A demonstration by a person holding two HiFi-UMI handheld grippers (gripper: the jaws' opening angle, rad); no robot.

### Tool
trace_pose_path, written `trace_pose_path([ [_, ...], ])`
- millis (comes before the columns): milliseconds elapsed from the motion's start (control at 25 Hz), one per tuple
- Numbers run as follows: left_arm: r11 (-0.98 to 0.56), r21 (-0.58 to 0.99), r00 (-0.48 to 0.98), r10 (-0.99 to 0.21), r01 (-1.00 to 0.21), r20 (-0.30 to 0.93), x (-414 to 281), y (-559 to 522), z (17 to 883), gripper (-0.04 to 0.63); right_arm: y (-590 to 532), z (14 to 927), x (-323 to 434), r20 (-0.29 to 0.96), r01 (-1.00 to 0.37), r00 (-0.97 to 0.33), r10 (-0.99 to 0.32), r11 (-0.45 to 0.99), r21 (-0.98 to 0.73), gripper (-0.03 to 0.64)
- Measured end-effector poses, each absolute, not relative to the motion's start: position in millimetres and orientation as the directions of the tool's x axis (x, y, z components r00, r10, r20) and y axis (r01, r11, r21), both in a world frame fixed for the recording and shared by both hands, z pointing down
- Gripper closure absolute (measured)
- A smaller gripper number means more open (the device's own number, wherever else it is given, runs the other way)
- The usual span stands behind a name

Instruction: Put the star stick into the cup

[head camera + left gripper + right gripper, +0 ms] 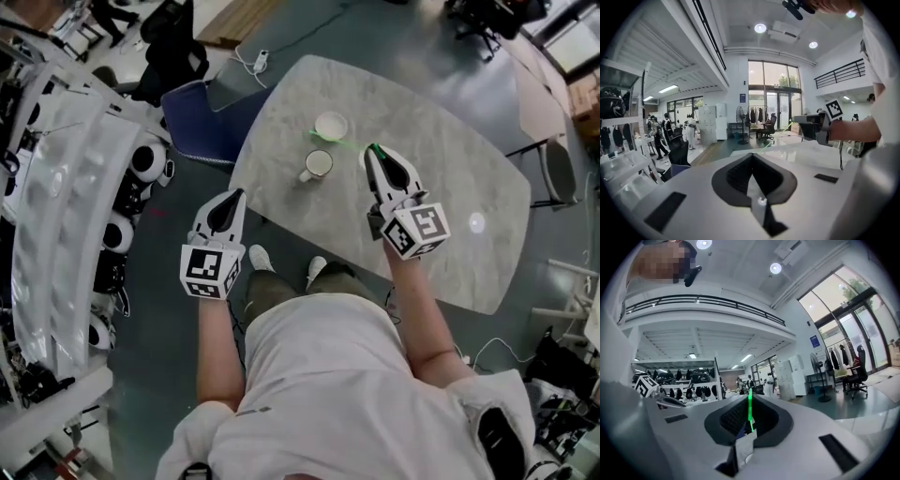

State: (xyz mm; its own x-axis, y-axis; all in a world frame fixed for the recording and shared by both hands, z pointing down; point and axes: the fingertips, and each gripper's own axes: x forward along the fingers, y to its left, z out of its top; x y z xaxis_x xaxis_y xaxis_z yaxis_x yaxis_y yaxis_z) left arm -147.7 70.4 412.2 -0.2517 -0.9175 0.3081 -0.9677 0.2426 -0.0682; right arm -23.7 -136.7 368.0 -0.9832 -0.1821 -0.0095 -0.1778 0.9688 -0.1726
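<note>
Where right gripper jaws pinch it, star stick thin, bright green, left gripper jaws together

Grey marble table, blue chair just beside it, power strip on floor.

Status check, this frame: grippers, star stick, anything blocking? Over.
Right gripper shut on star stick, over table. Left gripper shut, empty, beside the table edge. Stick not yet in mug or white cup. Nothing in the way.
</note>
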Motion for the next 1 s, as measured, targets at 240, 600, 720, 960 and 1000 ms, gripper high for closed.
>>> trace_pose_path([
  [240, 0.06, -0.024, -0.065, -0.952, -0.998, 0.299, -164, 4, 414, 0.594, -166, 373, 0, 0.032, -0.354, -0.935, -0.354, 0.919, -0.176, 0.591],
  [600, -0.187, 0.042, 0.19, -0.921, -0.982, 0.339, -189, -58, 436, 0.594, -176, 393, 13, 0.105, -0.55, -0.834, -0.542, 0.798, -0.248, 0.591],
  [720, -0.238, 0.063, 0.245, -0.902, -0.969, 0.356, -191, -67, 445, 0.594, -172, 405, 17, 0.133, -0.591, -0.805, -0.578, 0.762, -0.265, 0.591],
  [960, -0.335, 0.09, 0.343, -0.856, -0.938, 0.385, -198, -82, 464, 0.594, -159, 432, 18, 0.178, -0.649, -0.756, -0.629, 0.69, -0.319, 0.591],
  [1000, -0.351, 0.092, 0.358, -0.848, -0.932, 0.391, -199, -84, 468, 0.594, -157, 437, 17, 0.183, -0.656, -0.75, -0.636, 0.678, -0.33, 0.591],
])
